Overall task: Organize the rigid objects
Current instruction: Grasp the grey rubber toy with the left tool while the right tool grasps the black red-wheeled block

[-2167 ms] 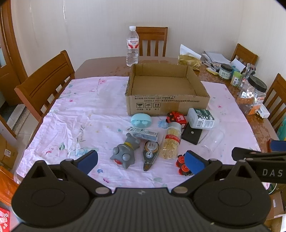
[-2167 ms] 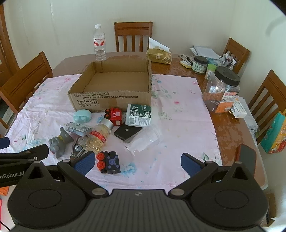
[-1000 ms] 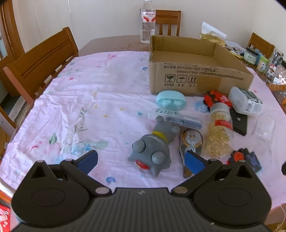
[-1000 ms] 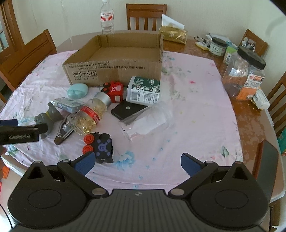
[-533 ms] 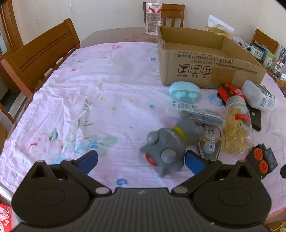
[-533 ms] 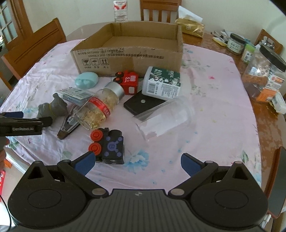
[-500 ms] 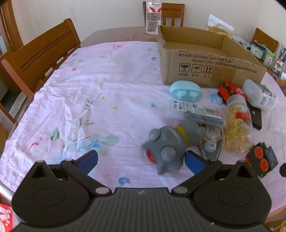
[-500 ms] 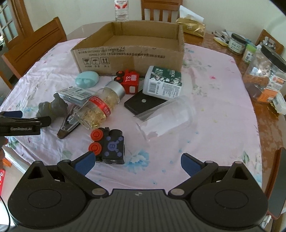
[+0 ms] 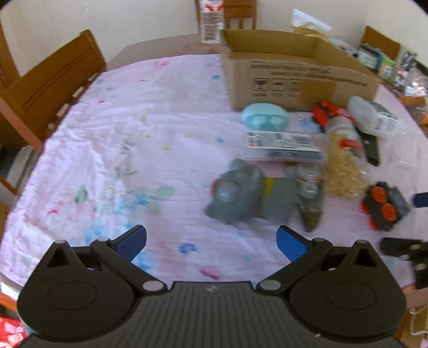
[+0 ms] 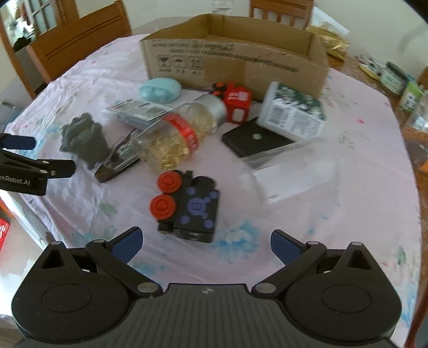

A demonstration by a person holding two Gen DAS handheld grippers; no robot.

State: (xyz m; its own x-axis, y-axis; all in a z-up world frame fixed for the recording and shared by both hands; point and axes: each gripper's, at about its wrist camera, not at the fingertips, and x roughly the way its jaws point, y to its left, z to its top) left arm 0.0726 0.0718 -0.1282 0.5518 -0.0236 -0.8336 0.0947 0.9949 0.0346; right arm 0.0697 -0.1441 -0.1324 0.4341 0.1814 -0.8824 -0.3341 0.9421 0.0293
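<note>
A grey toy figure point(image 9: 246, 194) lies on its side on the pink cloth, just ahead of my open left gripper point(image 9: 211, 241), which holds nothing. A black toy train with red wheels point(image 10: 187, 207) lies right in front of my open right gripper point(image 10: 204, 242). Beyond are a jar of yellow capsules point(image 10: 182, 131), a clear plastic cup point(image 10: 294, 171) on its side, a black flat block point(image 10: 255, 137), a white bottle point(image 10: 293, 113), a red toy point(image 10: 238, 103), a light blue case point(image 10: 160, 90), a blister pack point(image 9: 281, 143) and a correction tape point(image 9: 309, 198). An open cardboard box point(image 10: 235, 57) stands behind them.
Wooden chairs point(image 9: 50, 88) stand around the table. A water bottle point(image 9: 211, 21) is behind the box. Jars and clutter point(image 10: 396, 77) crowd the bare table at the far right. The left half of the pink cloth point(image 9: 120, 128) has nothing on it.
Both grippers have moved forward and lower toward the objects. The grey toy now lies sideways before the left gripper; the black train is closer to the right gripper. Both stay open.
</note>
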